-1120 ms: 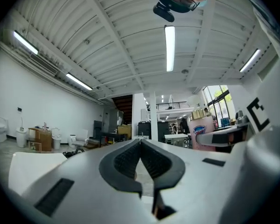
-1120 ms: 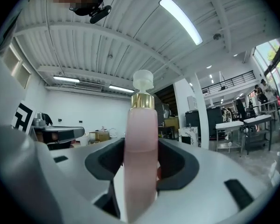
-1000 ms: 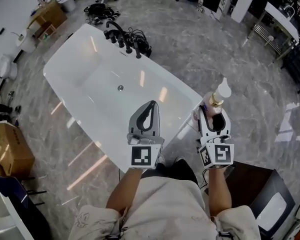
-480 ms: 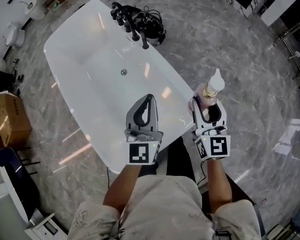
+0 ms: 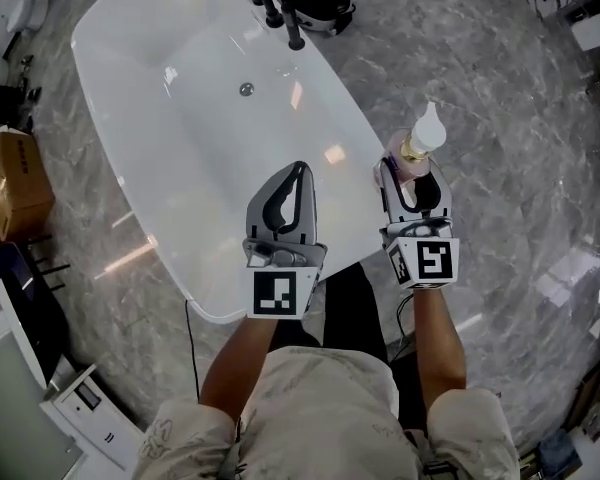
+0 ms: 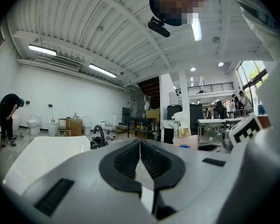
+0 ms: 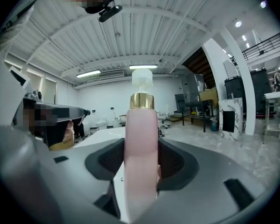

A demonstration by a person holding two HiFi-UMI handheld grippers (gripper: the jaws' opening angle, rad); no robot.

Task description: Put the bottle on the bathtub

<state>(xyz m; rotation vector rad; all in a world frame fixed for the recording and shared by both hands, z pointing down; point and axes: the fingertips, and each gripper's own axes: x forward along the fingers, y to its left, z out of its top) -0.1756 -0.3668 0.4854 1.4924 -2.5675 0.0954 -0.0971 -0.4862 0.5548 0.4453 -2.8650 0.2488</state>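
From the head view, the left gripper [image 5: 299, 171] is held over the near end of the white bathtub [image 5: 205, 173], its jaws pressed together with nothing in them. The right gripper [image 5: 410, 168] is clamped on the pink bottle [image 5: 421, 138], which stands upright in the air just beside the tub's right rim, over the grey marble floor [image 5: 500, 118]. Each gripper's cube bears a black-and-white square marker, a pattern and not writing. A black faucet [image 5: 276, 0] stands at the tub's far end, and the print on the cardboard box [image 5: 15, 183] at left is too small to read. In the left gripper view, the left gripper [image 6: 140, 143] shows its ribbed jaws meeting along one seam, with the bathtub [image 6: 42, 148] and faucet [image 6: 99, 133] beyond. In the right gripper view, the right gripper [image 7: 141, 158] squeezes the bottle [image 7: 141, 134] at mid-body; the side that shows is plain pink under a gold collar and white pump top, and the bathtub [image 7: 102, 135] lies behind to the left.
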